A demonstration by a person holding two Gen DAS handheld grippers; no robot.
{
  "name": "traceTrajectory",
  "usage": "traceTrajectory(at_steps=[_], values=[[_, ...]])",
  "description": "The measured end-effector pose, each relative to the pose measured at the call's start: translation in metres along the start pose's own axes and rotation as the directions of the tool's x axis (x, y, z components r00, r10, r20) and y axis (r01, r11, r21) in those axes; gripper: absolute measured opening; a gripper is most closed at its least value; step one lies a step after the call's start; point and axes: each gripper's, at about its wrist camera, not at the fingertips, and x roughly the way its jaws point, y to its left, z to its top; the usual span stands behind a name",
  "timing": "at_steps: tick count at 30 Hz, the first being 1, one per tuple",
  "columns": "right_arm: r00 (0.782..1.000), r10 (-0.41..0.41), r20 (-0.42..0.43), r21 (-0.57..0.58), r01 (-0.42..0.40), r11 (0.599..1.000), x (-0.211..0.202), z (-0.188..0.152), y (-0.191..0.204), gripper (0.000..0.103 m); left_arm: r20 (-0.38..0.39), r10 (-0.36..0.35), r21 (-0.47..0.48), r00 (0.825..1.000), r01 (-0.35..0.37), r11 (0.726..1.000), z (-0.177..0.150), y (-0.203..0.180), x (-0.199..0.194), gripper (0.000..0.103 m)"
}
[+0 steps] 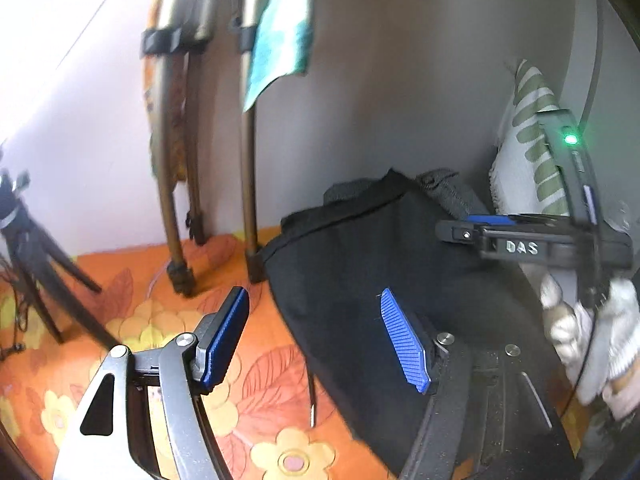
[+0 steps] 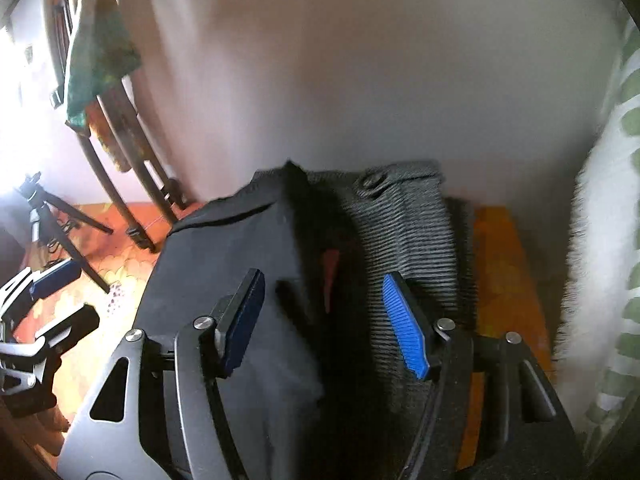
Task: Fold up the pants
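Note:
Black pants [image 1: 360,248] lie folded in a compact pile on the orange flowered sheet [image 1: 160,320], close to the wall. My left gripper [image 1: 316,336] is open at the pile's left edge, one blue pad over the sheet and the other over the dark cloth, gripping nothing. In the right wrist view the pants [image 2: 224,248] show a grey ribbed waistband [image 2: 404,232] with a button at the far end. My right gripper [image 2: 324,320] hovers open above the pile, and its pads are not pressing the cloth. The left gripper [image 2: 52,292] shows at the left of that view.
A small black tripod [image 1: 32,248] stands at the left on the sheet. Metal rack legs [image 1: 176,200] with a teal cloth [image 1: 280,32] hanging on them lean at the wall. A white pillow with green stripes [image 1: 528,140] sits to the right of the pile. A gloved hand [image 1: 592,328] holds the right gripper.

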Motion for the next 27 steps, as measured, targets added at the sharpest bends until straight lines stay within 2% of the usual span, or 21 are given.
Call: traceTrajectory(at_steps=[1, 2, 3, 5, 9, 11, 15, 19, 23, 25, 27], values=[[1.000, 0.004, -0.012, -0.005, -0.004, 1.000, 0.004, -0.001, 0.000, 0.046, -0.009, -0.005, -0.002, 1.000, 0.005, 1.000, -0.005, 0.003, 0.001, 0.068], [1.000, 0.010, -0.026, -0.009, -0.010, 1.000, 0.008, -0.003, 0.001, 0.024, -0.013, 0.002, 0.006, 1.000, -0.002, 1.000, -0.009, 0.003, 0.001, 0.068], [0.999, 0.031, -0.033, -0.005, -0.031, 0.999, 0.010, -0.005, 0.002, 0.020, -0.015, 0.009, 0.012, 1.000, -0.009, 1.000, -0.012, 0.003, 0.002, 0.068], [1.000, 0.030, 0.006, -0.007, -0.030, 1.000, 0.002, -0.009, 0.005, 0.009, -0.016, 0.007, 0.014, 1.000, -0.007, 1.000, -0.015, 0.002, 0.003, 0.068], [0.995, 0.059, 0.075, 0.012, -0.060, 0.998, -0.026, -0.011, 0.006, 0.004, -0.009, 0.000, 0.020, 1.000, 0.000, 1.000, -0.018, 0.001, 0.004, 0.068], [0.996, 0.022, 0.092, 0.005, -0.022, 1.000, -0.034, -0.008, 0.005, 0.003, -0.007, 0.000, 0.027, 1.000, 0.000, 1.000, -0.019, -0.002, 0.005, 0.068], [0.984, -0.102, 0.144, 0.061, 0.094, 0.994, -0.048, 0.005, -0.017, 0.003, 0.007, 0.002, 0.040, 1.000, -0.002, 0.999, -0.018, -0.006, 0.004, 0.068], [0.977, -0.192, 0.090, 0.083, 0.185, 0.979, -0.027, 0.008, -0.034, 0.003, 0.015, -0.015, 0.019, 1.000, 0.015, 1.000, -0.010, -0.011, 0.016, 0.068], [0.978, -0.196, 0.068, 0.117, 0.188, 0.975, -0.006, 0.000, -0.044, 0.004, 0.006, -0.028, 0.002, 1.000, 0.027, 1.000, -0.002, -0.016, 0.037, 0.068], [0.980, -0.192, 0.050, 0.106, 0.186, 0.977, 0.002, -0.002, -0.048, 0.005, -0.006, -0.002, 0.008, 1.000, 0.002, 1.000, -0.001, -0.018, 0.049, 0.068], [0.980, -0.196, 0.033, 0.100, 0.192, 0.976, 0.002, -0.003, -0.052, 0.005, -0.012, 0.055, 0.036, 0.998, -0.055, 0.998, -0.001, -0.023, 0.062, 0.068]])
